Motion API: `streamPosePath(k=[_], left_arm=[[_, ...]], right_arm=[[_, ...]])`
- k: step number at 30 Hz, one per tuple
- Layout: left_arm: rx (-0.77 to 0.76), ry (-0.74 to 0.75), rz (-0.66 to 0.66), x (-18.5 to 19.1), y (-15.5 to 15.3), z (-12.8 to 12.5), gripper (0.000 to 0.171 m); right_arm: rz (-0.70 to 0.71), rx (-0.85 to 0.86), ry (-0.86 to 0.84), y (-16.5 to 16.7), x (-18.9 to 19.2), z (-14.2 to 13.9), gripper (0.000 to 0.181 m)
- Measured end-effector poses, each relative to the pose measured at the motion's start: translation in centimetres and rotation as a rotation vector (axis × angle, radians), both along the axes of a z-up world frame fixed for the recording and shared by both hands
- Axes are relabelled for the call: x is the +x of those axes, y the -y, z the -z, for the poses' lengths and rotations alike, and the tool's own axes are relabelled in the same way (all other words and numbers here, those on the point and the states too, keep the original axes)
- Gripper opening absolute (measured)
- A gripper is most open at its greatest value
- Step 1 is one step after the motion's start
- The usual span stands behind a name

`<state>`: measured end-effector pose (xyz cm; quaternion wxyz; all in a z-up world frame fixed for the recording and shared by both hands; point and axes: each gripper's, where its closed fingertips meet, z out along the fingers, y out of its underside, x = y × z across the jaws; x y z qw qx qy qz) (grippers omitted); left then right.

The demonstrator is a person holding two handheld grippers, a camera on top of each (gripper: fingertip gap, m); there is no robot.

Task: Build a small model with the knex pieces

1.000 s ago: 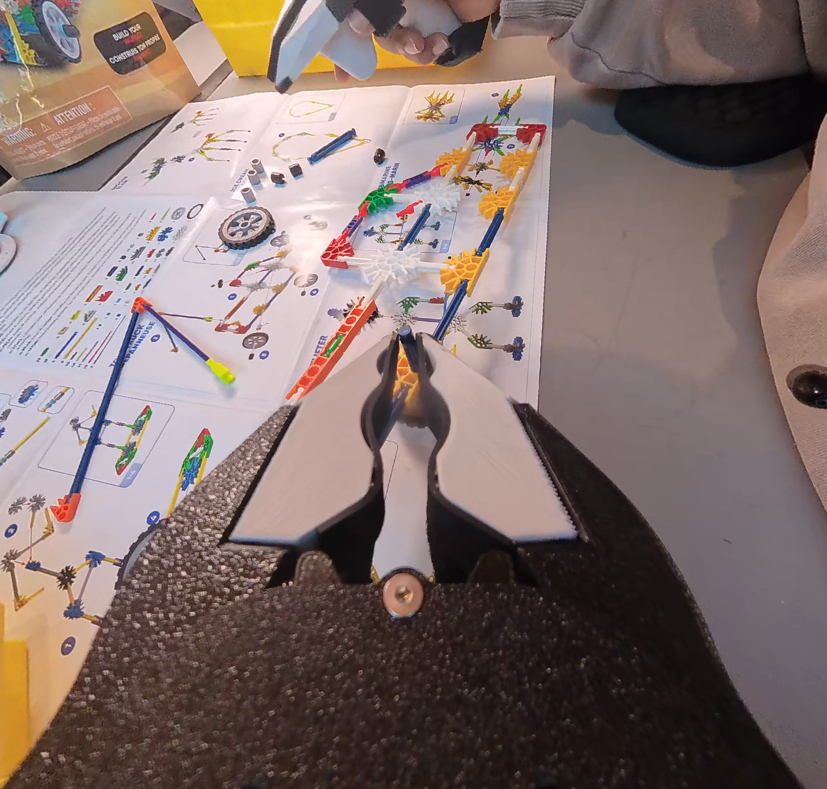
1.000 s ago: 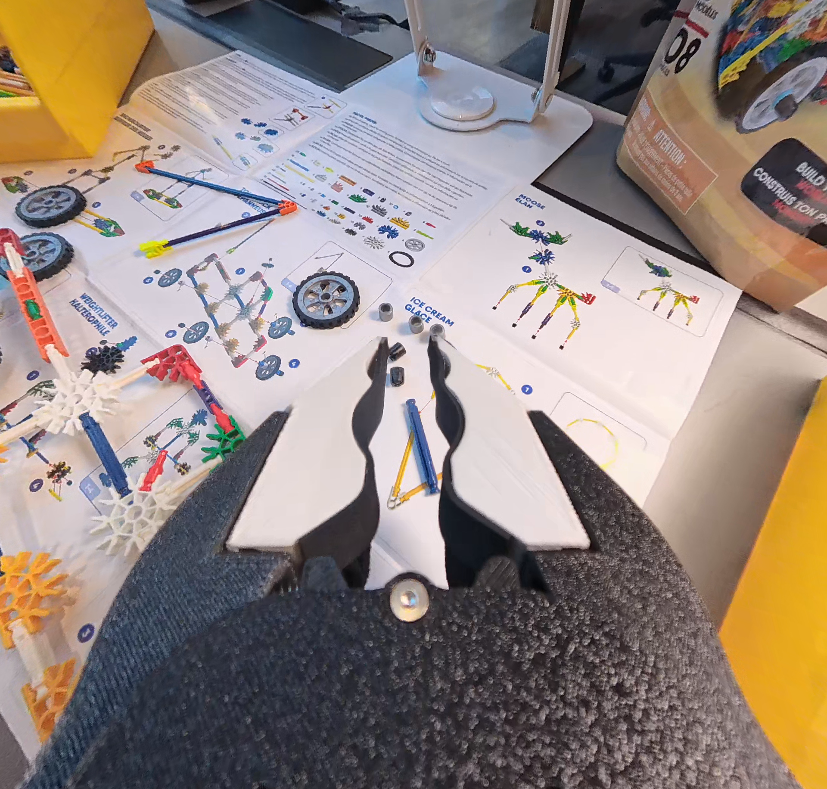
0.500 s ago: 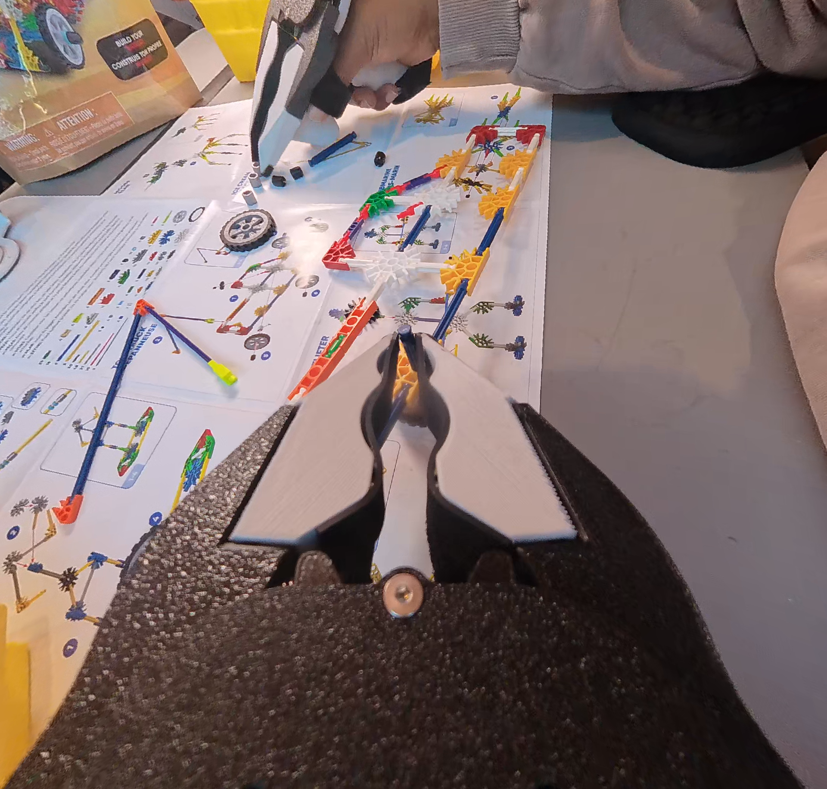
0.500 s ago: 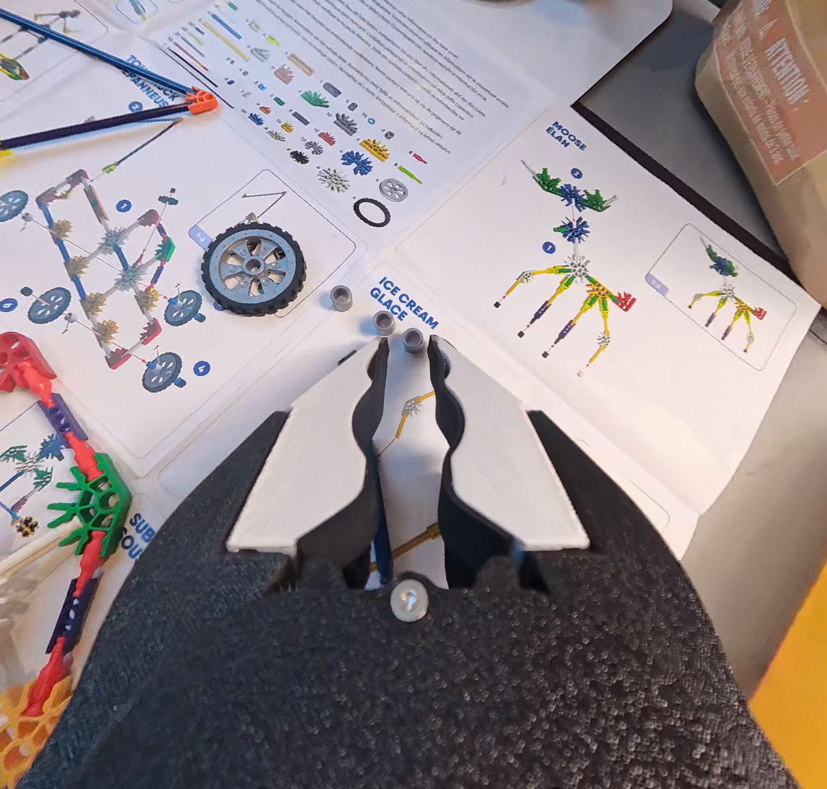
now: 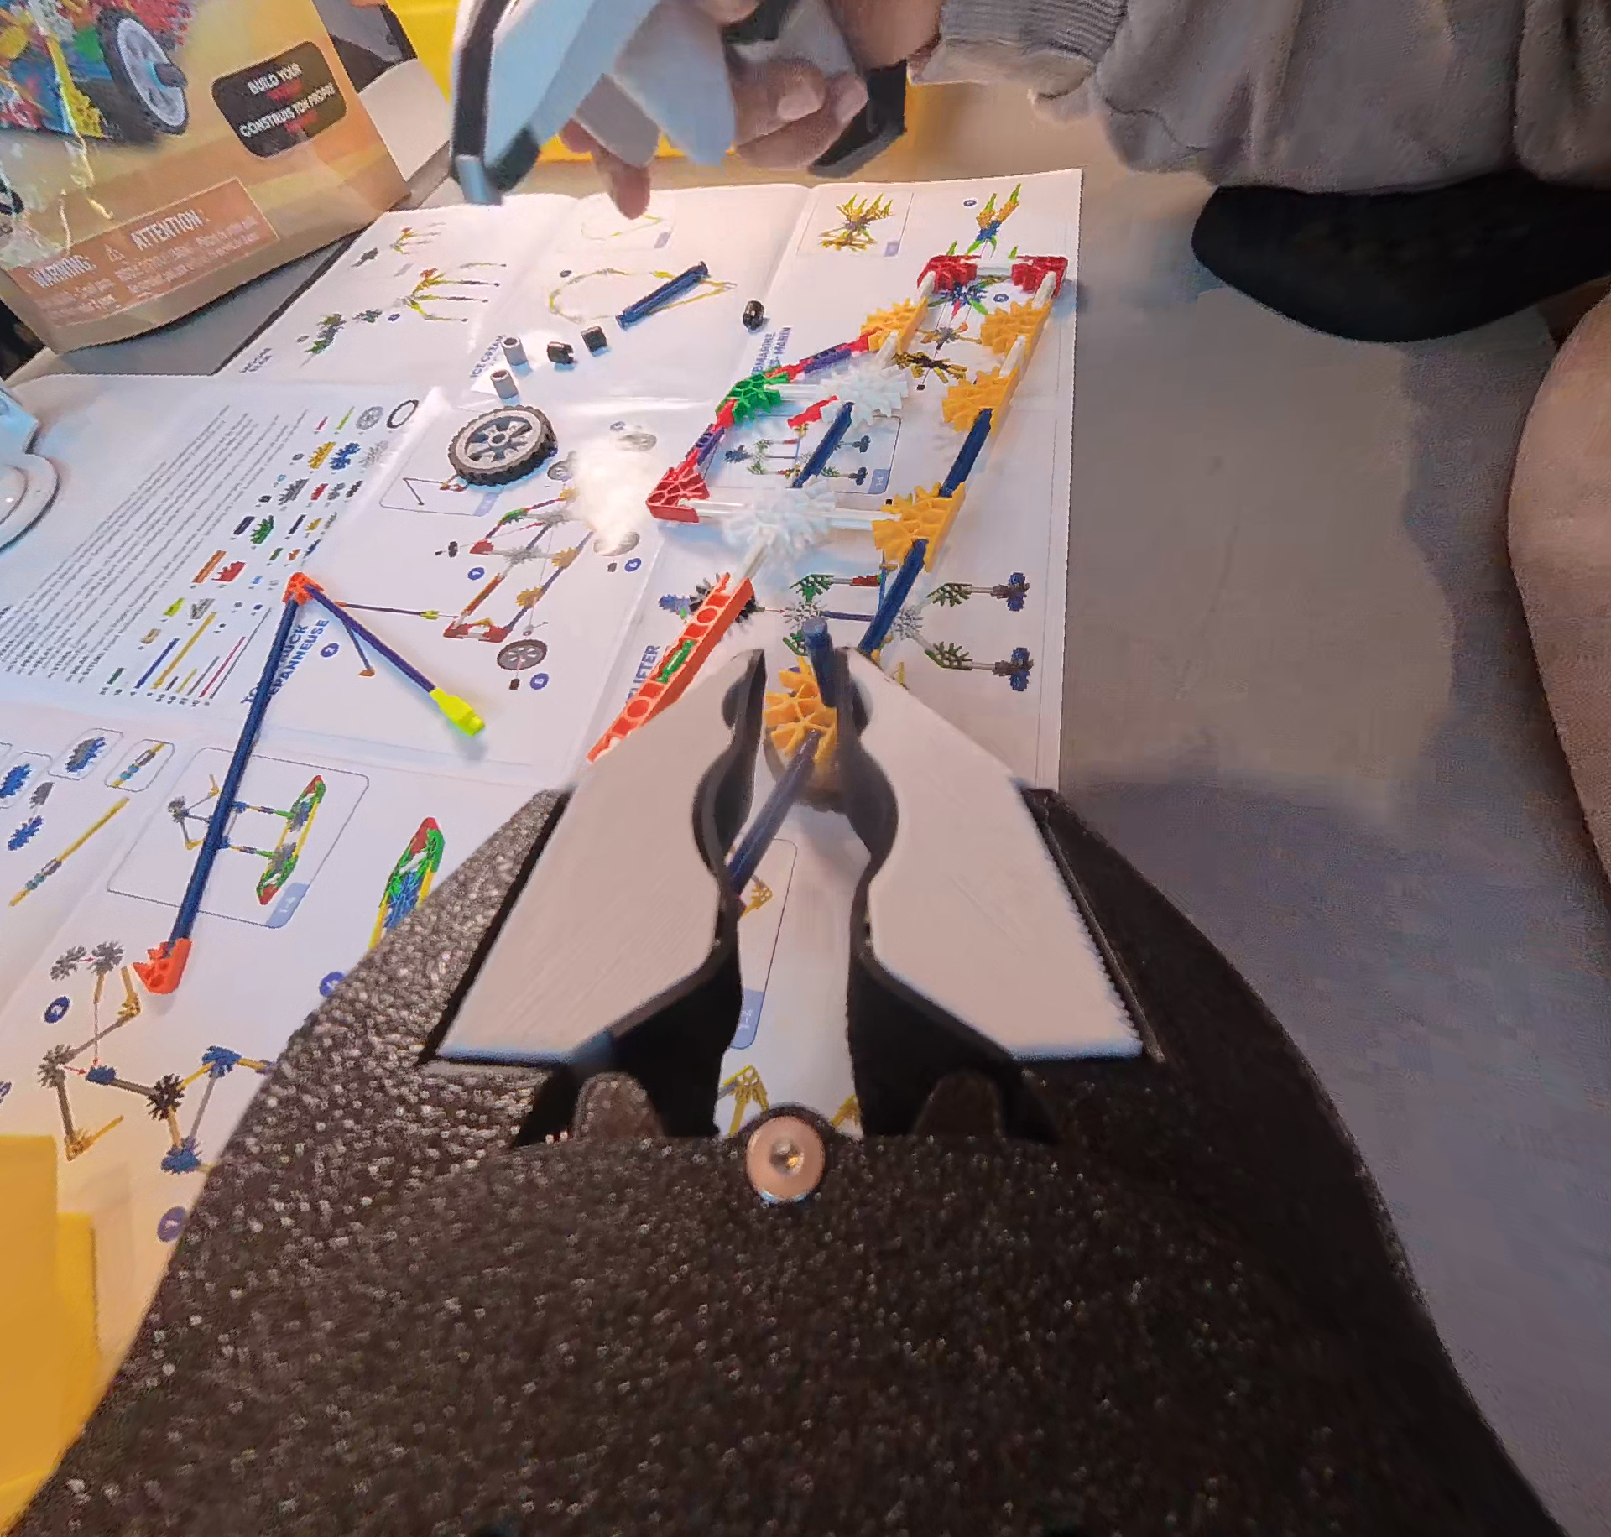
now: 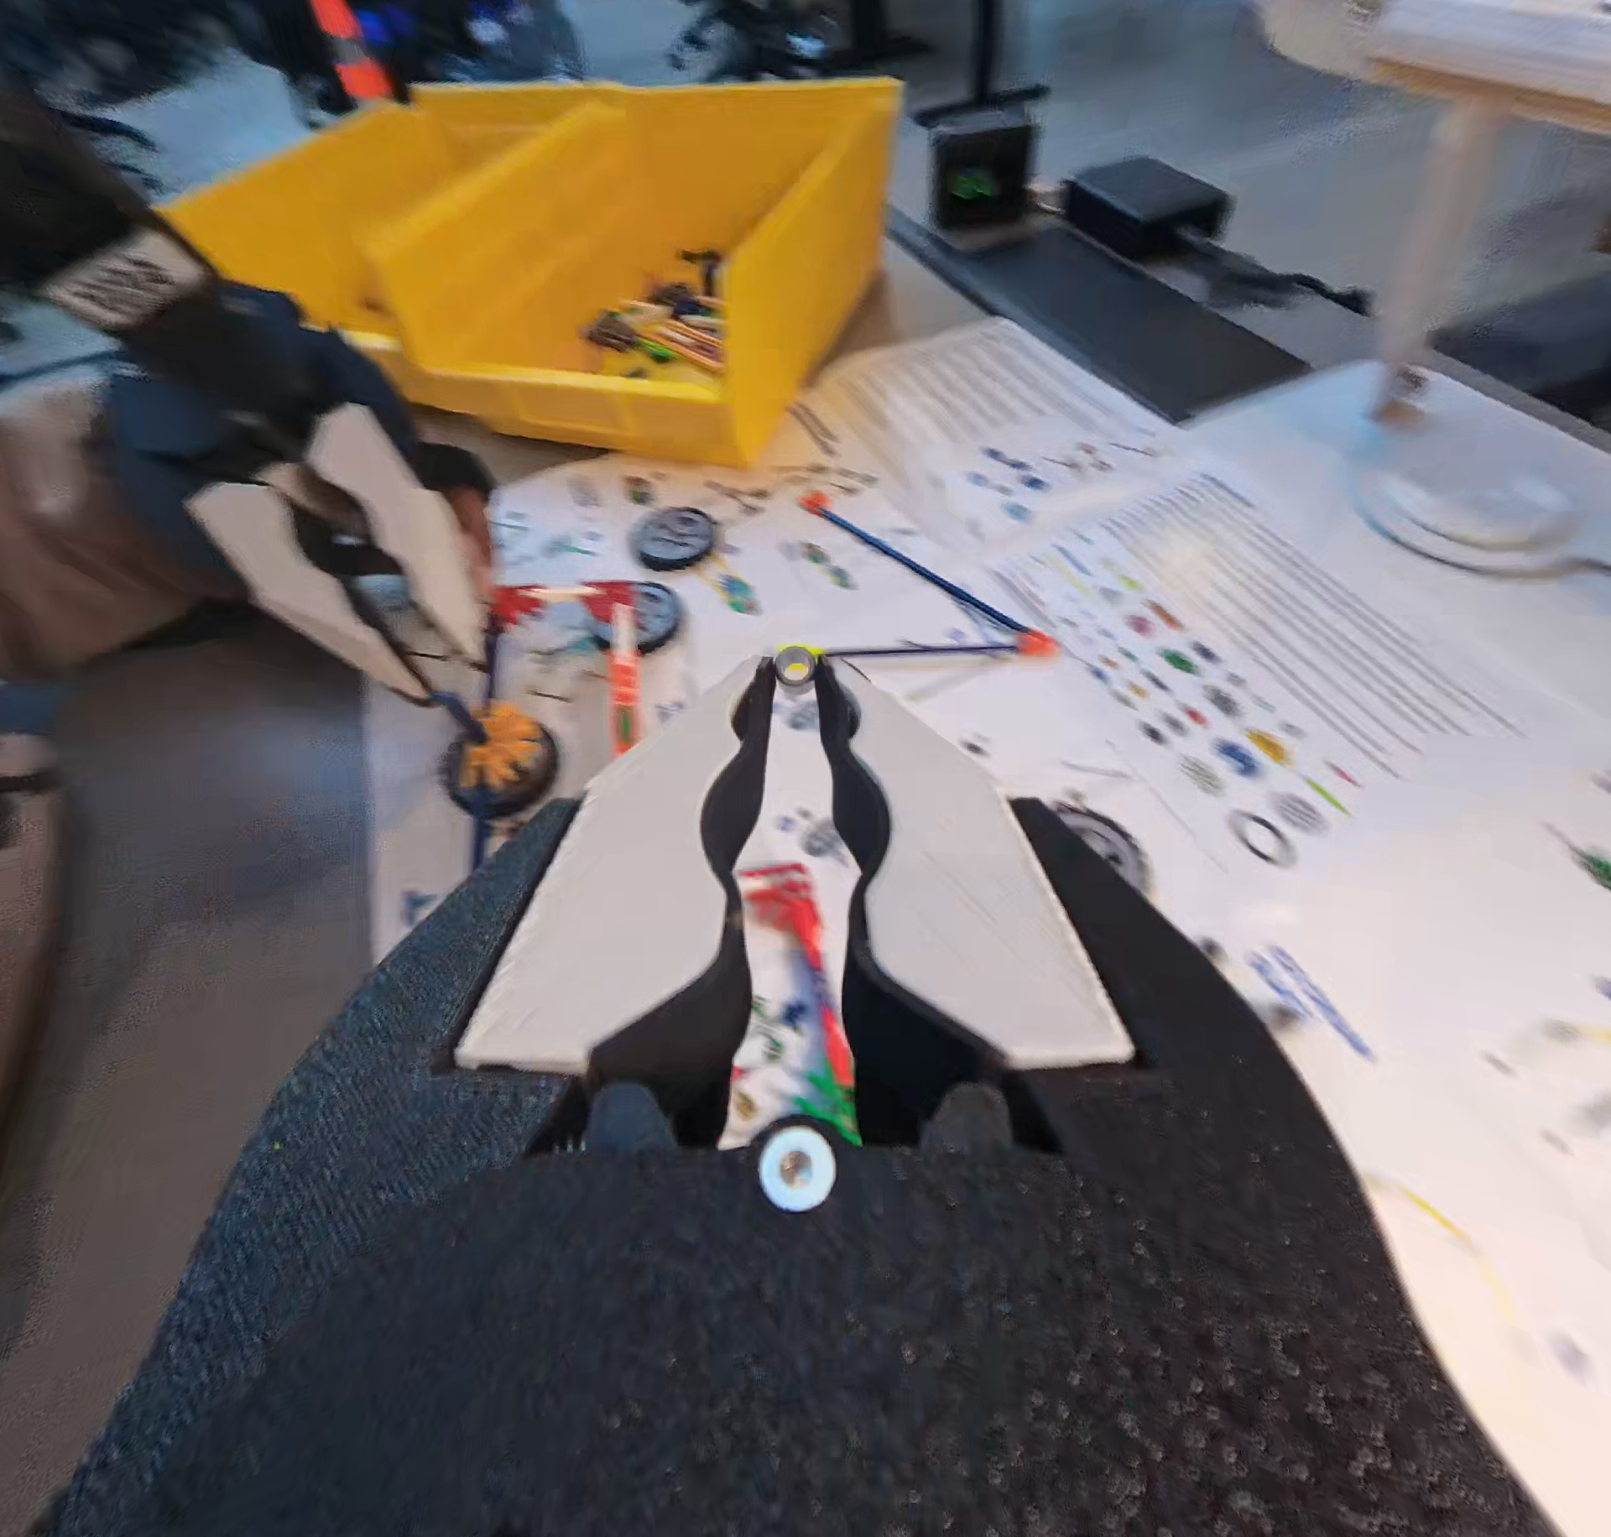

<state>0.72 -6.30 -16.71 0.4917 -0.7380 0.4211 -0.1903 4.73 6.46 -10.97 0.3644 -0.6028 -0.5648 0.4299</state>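
Left tongs [image 5: 806,667] clamp blue rod [image 5: 819,654] – right tongs [image 6: 795,680] pinch grey spacer [image 6: 795,670]

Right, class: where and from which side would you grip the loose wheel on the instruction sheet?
Probably the wheel across its tyre, from straight above: it lies flat on the instruction sheet, so opposite tyre edges are easiest to pinch.

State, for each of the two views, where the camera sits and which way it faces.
Left wrist view: on the left gripper, facing along its fingers over the instruction sheet; the person's sleeve shows.
Right wrist view: on the right gripper, facing the yellow bin.
Shared: each shows the other gripper and the blue rod with orange connector.
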Motion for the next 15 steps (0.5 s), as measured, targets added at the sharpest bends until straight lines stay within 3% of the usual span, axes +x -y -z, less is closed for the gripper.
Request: streamPosePath(k=[3, 6, 15], left_arm=[[-0.006, -0.013, 0.009, 0.0, 0.2, 0.2, 0.014], [-0.007, -0.031, 0.002, 0.0, 0.1, 0.4, 0.012], [-0.010, -0.062, -0.002, 0.1, 0.2, 0.7, 0.012]], right_arm=[[-0.262, -0.016, -0.013, 7.8, -2.4, -0.2, 0.008], [-0.391, 0.044, 0.073, 11.8, -3.5, 2.2, 0.007], [-0.405, 0.090, 0.154, 12.9, -4.4, 4.9, 0.007]])
